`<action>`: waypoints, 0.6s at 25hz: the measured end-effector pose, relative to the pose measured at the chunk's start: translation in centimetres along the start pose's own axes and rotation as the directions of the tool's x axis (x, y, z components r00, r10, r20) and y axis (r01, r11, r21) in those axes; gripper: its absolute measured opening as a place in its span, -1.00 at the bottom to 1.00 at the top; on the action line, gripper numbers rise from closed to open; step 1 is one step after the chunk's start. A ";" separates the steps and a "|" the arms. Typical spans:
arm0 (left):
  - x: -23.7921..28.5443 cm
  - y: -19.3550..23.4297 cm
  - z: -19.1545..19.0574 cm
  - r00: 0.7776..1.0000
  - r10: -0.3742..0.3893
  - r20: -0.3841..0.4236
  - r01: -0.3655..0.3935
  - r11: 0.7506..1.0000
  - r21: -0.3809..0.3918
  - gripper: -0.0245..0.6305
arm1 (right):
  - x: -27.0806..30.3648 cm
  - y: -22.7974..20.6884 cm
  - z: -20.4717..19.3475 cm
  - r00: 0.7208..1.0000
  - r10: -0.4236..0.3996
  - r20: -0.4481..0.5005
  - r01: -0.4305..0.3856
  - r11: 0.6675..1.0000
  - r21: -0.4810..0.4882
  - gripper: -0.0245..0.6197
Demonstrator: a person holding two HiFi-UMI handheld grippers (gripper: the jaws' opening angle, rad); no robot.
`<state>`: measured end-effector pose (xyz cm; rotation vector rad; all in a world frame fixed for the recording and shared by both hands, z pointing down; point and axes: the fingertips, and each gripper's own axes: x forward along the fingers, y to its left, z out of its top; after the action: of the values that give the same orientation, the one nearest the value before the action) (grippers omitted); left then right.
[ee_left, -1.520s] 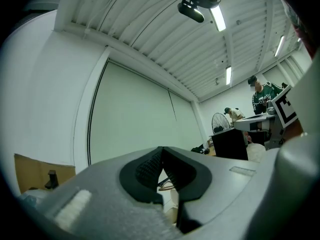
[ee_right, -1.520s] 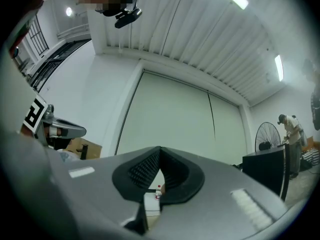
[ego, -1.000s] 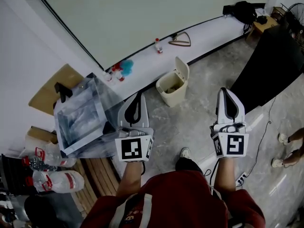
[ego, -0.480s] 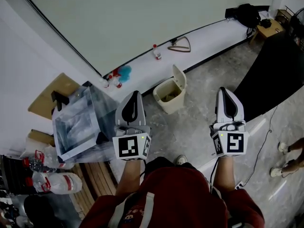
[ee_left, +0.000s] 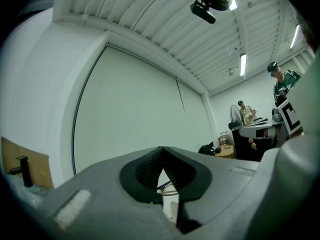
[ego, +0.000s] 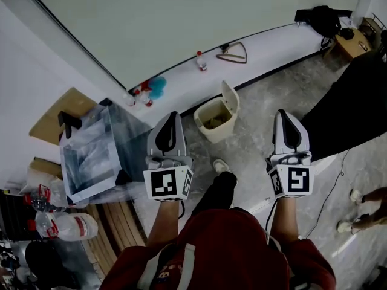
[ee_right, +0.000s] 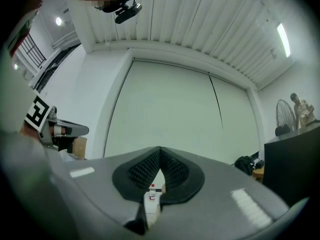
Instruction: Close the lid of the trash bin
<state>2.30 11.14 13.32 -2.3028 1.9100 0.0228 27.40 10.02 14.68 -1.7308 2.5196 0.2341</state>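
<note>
A cream trash bin (ego: 213, 121) stands on the grey floor by the white ledge, its lid (ego: 230, 96) tipped up and open, with rubbish inside. My left gripper (ego: 172, 115) is held out level, below and left of the bin in the head view, well short of it. My right gripper (ego: 283, 113) is held out to the bin's right, also apart from it. In the left gripper view the left gripper (ee_left: 161, 149) has its pads together and empty. The right gripper (ee_right: 161, 149) looks the same in its own view, where a small bottle (ee_right: 152, 192) shows far off.
A white ledge (ego: 266, 44) runs along the wall with small bottles (ego: 199, 60) and a hanger (ego: 233, 53) on it. A clear plastic box (ego: 97, 153) and wooden planks (ego: 118, 222) lie at the left. A black table (ego: 351, 101) stands at the right, with a bystander's feet (ego: 351, 195) beyond it.
Both grippers have moved forward towards the bin, which now lies closer and lower in the head view. The person's foot has stepped forward between the arms.
</note>
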 end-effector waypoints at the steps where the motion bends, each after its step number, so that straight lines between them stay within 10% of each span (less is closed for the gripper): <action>1: 0.6 0.3 -0.4 1.000 0.003 -0.003 -0.003 1.000 -0.002 -0.92 | 0.9 0.0 -0.4 1.000 0.005 -0.003 -0.005 1.000 0.000 -0.92; 15: 11.1 6.6 -7.1 0.991 0.110 -0.074 -0.112 0.993 -0.032 -0.92 | 16.0 -0.1 -6.7 0.986 0.129 -0.110 -0.133 0.991 -0.030 -0.92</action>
<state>-2.67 -1.74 18.51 -2.2467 2.0885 -0.0137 21.92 -5.87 18.92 -1.6335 2.7270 0.2016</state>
